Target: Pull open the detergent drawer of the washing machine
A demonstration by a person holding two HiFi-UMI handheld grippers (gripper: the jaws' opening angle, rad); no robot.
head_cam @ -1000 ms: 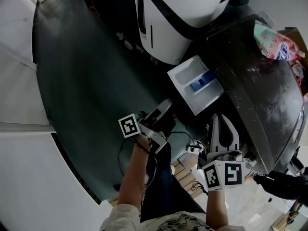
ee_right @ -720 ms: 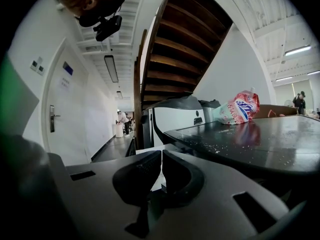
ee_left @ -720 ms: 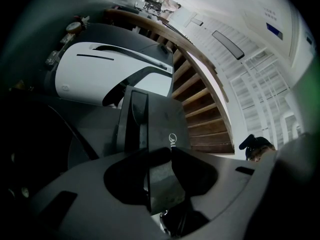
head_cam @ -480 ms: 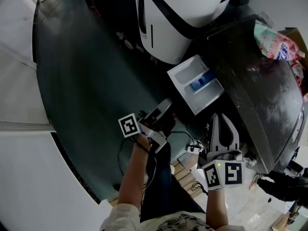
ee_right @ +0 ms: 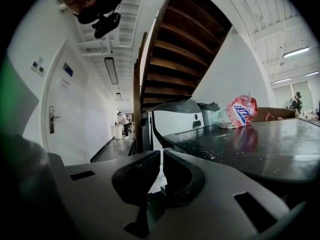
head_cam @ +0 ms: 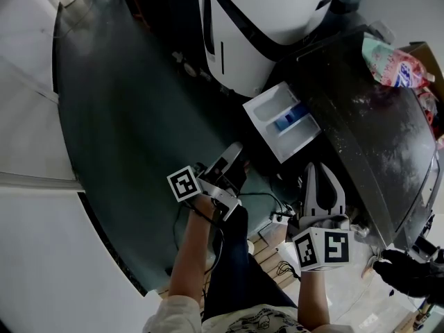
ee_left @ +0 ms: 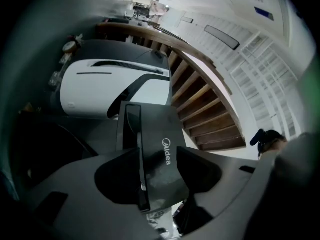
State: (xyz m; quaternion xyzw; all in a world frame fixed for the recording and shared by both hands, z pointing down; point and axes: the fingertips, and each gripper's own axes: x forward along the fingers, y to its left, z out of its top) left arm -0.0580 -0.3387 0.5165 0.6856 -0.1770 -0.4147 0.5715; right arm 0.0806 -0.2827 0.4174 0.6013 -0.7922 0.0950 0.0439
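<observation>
The white detergent drawer (head_cam: 281, 120), with a blue compartment inside, stands pulled out of the dark washing machine (head_cam: 368, 130). My left gripper (head_cam: 234, 155) hangs just below the drawer's front end. In the left gripper view its jaws have just been opening. My left gripper (ee_left: 158, 149) now stands wide, with the drawer's dark front panel (ee_left: 150, 129) between the jaws and no pad pressing on it. My right gripper (head_cam: 321, 175) is shut and empty beside the machine's front. The same right gripper (ee_right: 161, 156) points along the machine's speckled top (ee_right: 240, 144).
A white and black appliance (head_cam: 257, 26) stands beyond the drawer. On the washer's far end lies a pink detergent bag (head_cam: 392, 61) (ee_right: 237, 111). Cables (head_cam: 277, 210) trail on the floor between the grippers. A wooden staircase (ee_right: 175, 59) rises overhead.
The head view has shifted slightly. Both grippers stay about where they were and the drawer is still out.
</observation>
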